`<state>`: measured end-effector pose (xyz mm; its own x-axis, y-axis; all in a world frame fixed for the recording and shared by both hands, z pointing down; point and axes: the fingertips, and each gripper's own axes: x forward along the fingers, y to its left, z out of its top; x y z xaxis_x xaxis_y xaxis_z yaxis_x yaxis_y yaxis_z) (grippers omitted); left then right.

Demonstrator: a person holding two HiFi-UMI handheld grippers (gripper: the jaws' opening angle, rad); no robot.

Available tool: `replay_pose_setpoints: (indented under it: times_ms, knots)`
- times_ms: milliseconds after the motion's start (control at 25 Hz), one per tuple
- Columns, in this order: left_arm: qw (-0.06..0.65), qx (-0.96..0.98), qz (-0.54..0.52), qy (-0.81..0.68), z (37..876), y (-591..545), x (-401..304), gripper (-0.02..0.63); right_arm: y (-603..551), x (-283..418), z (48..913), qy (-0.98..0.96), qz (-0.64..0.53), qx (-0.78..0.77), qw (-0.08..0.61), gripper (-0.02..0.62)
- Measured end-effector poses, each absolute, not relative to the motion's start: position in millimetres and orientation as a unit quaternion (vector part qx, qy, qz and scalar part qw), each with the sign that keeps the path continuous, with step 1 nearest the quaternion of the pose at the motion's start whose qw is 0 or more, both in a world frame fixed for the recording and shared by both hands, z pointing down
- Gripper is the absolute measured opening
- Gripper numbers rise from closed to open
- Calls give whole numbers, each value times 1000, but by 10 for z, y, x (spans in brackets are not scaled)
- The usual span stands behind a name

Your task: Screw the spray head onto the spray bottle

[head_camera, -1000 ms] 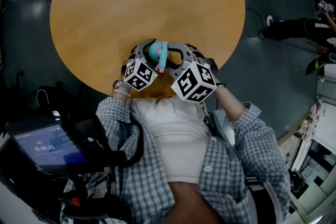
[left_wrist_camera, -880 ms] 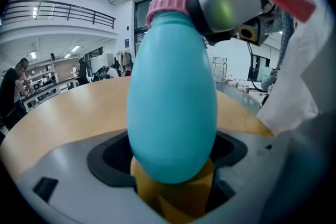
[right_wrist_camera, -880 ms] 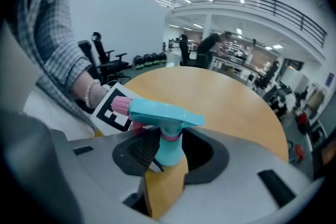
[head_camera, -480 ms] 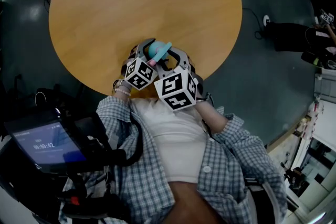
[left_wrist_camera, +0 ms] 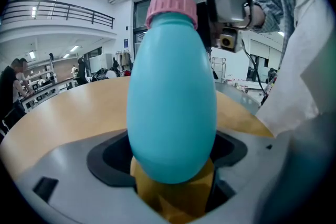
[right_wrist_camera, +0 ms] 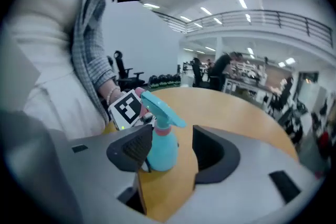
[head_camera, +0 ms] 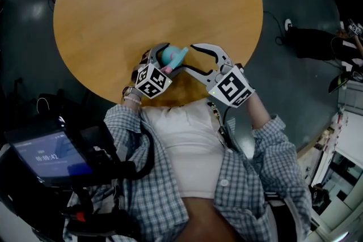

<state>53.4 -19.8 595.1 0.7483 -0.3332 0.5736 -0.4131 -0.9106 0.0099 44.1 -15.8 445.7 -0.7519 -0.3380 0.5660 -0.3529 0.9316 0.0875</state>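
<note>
A teal spray bottle (head_camera: 168, 56) leans over the near edge of the round wooden table (head_camera: 159, 3). My left gripper (head_camera: 160, 59) is shut on its body (left_wrist_camera: 170, 102). The pink collar (left_wrist_camera: 172, 8) and teal spray head (right_wrist_camera: 160, 107) sit on the bottle's neck. My right gripper (head_camera: 188, 58) stands just right of the spray head, apart from it. Its jaws have just been opening and grip nothing. In the right gripper view the bottle (right_wrist_camera: 160, 147) stands beyond the open right gripper (right_wrist_camera: 176, 150), with the left gripper's marker cube (right_wrist_camera: 126, 107) behind it.
The table's near edge runs under both grippers, against the person's shirt (head_camera: 187, 144). Dark floor with cables (head_camera: 283, 20) surrounds the table. A dark screen device (head_camera: 42, 156) hangs at the lower left. Desks, chairs and people fill the far background (right_wrist_camera: 231, 68).
My right gripper has let go of the spray head, opened wide and drawn away to the right. The spray head's nozzle has turned. The left gripper and bottle stayed put.
</note>
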Motion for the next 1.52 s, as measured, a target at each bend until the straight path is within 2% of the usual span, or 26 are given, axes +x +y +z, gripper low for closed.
replay_pose_setpoints:
  times_ms: [160,280,560,600,640,760,1040,1320,1520]
  knots:
    - [67,933,293,-200,5946,-187,511,422,-181,378,4361,-913,-158,43,375,216]
    - [68,933,292,-201,5949,-189,498,422,-94,256,4429,-880,-224,-77,411,216]
    - [67,933,293,-199,5960,-204,474,422,13,63,4675,-823,-288,-226,434,215]
    - [67,933,293,-199,5960,-204,469,422,26,57,4701,-817,-293,-239,436,201]
    - [67,933,293,-199,5959,-205,464,422,34,49,4718,-811,-297,-249,437,145]
    - [68,933,293,-200,5957,-208,452,422,29,32,4721,-810,-276,-262,445,126]
    - [68,932,295,-201,5957,-220,479,422,-54,24,4681,-860,-156,-148,462,126]
    - [67,931,297,-203,5940,-222,494,422,-132,22,4672,-862,-50,74,499,126]
    - [67,930,299,-204,5946,-224,510,422,-211,64,4676,-834,62,241,493,126]
